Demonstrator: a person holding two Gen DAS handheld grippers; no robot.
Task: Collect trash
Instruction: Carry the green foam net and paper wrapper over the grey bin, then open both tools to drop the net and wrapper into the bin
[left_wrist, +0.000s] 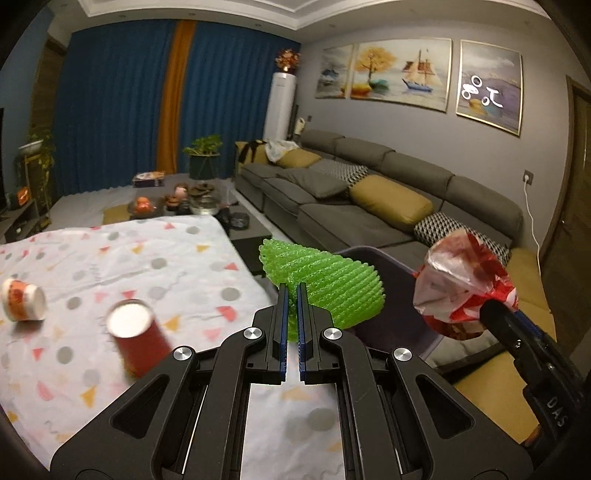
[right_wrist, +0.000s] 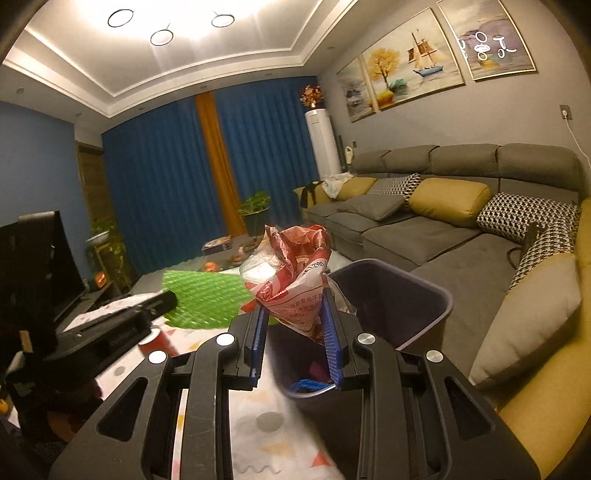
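Left wrist view, centre: my left gripper (left_wrist: 292, 291) pinches green foam netting (left_wrist: 325, 284); my right gripper (right_wrist: 293, 317) clamps a crumpled wrapper (right_wrist: 291, 273) above the bin (right_wrist: 417, 295).

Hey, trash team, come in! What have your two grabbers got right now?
Left gripper shut on green foam net. Right gripper shut on crumpled plastic bag, above the bin. Red cup on table. Nothing blocking.

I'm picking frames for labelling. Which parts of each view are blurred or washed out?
Left wrist view: the red cup and white cup on the tablecloth are motion-smeared, while the green foam net stays sharp. Right wrist view: ceiling lights glare; the tablecloth below is smeared; the crumpled wrapper reads clearly.
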